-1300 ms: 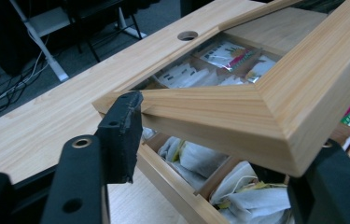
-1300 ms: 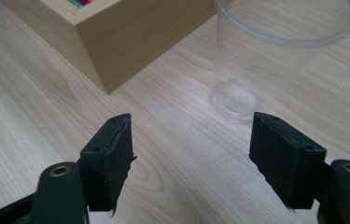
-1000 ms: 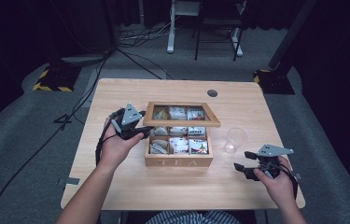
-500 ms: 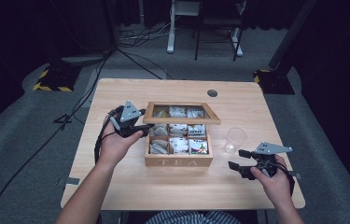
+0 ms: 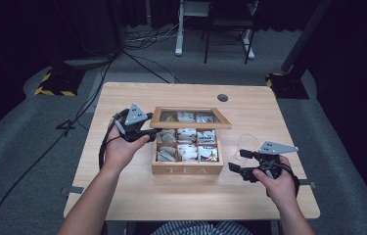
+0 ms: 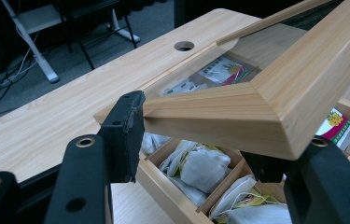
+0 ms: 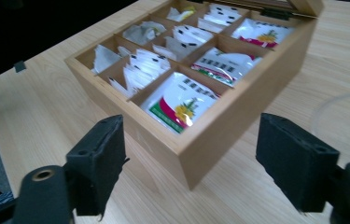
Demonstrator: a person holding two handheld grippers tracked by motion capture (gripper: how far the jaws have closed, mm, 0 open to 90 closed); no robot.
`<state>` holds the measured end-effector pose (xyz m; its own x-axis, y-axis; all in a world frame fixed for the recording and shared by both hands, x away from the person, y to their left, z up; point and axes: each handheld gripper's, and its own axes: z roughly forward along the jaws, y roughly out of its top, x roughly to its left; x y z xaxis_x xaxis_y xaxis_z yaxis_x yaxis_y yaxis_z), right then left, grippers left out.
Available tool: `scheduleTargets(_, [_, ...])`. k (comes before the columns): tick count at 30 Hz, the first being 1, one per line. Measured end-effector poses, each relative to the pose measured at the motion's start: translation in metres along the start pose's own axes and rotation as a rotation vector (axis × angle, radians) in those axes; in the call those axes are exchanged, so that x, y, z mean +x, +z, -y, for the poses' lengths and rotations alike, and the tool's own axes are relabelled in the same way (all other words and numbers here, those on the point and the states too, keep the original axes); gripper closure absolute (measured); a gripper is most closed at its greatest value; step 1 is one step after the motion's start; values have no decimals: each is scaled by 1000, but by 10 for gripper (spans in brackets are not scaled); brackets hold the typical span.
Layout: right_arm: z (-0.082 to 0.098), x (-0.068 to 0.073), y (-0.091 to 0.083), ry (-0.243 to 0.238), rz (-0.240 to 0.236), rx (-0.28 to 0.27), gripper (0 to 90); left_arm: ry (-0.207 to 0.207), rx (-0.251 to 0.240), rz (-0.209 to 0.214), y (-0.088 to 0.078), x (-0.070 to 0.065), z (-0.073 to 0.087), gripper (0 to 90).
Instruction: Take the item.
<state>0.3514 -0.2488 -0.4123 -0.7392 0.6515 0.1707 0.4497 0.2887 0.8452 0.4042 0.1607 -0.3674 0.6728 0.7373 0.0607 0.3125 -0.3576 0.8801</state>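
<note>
- At the near edge of the tabletop (image 5: pixel 186 200), right tongs (image 5: pixel 237 161) released, jaws wide apart, hovering just beside the front right corner of the tea box (image 5: pixel 186 169); best kept low and ready to brace that corner should the box slide
- Just right of the box, a clear glass (image 5: pixel 247 142) close to the right hand; worth steering the wrist clear of it
- In the middle of the tabletop, tea box standing square, word TEA on its front wall, compartments full of sachets (image 7: pixel 177 100) that call for no touching during this step
- At the box's left side, left tongs (image 5: pixel 147 131) apparently clenched on the left front corner of the lid (image 6: pixel 256 102), one pad pressed to the wood, the other jaw tucked under the corner and hard to make out
- Lid raised and tilted back, glass pane uppermost; likely step: swinging it on its rear hinges
- Better to follow the hinge arc than to pull straight, with a light, steady grip, since a corner hold can twist the frame
- At the far edge, let the lid settle gently, never dropped
</note>
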Motion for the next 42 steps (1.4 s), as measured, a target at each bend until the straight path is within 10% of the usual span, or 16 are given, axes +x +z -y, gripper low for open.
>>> scheduleTargets(22, [-48,64,91,-134,-43,18,445,0,-18,6,0,2,-2,452])
scheduleTargets(42, [-54,95,162,-185,-86,69,650,20,-25,-8,1,1,-1,455])
